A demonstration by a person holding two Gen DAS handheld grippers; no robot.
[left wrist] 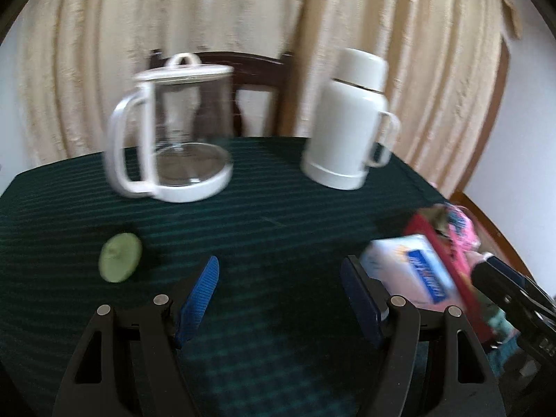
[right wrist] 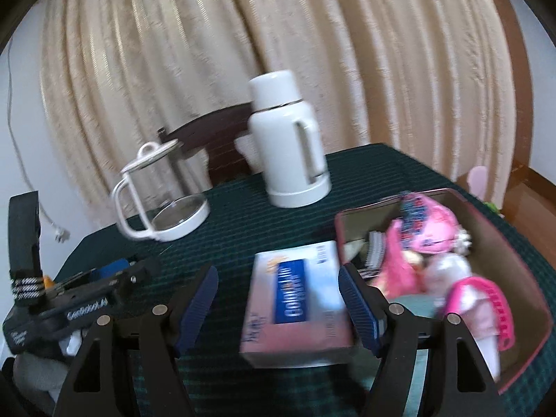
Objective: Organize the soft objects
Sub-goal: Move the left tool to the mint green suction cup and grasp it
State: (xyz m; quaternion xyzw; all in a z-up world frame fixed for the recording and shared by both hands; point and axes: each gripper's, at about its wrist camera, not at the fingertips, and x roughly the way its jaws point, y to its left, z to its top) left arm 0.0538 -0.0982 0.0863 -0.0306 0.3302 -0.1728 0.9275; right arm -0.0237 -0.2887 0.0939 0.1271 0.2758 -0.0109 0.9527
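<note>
Soft toys [left wrist: 458, 229], a pink heap too blurred to count, lay in one red-rimmed box [left wrist: 448, 260] to the right of the left tongs [left wrist: 279, 299] in the left wrist view. Those tongs were released, their blue pads spread over bare green tablecloth [left wrist: 264, 229] with nothing between them. One tissue pack [left wrist: 410, 274] sat just beside the right pad, between it and the box. One flattened green round thing [left wrist: 120, 257] lay off to the left of the left pad. Ahead stood one glass jug [left wrist: 173, 132] and one white flask [left wrist: 351, 121], well apart, with a dark chair [left wrist: 257, 73] and curtain [left wrist: 243, 10] behind.

From the right wrist view, the right tongs [right wrist: 278, 307] were also released, jaws wide. The single tissue pack [right wrist: 295, 299] lay between the pads, nearer the right one; contact could not be told. The box [right wrist: 514, 253] opened just right of the right pad, holding the pink toys [right wrist: 434, 229] and a pale doll [right wrist: 455, 278]. The left tongs' black body [right wrist: 83, 299] lay at the left. Jug [right wrist: 163, 194] and flask [right wrist: 288, 139] stood ahead.
</note>
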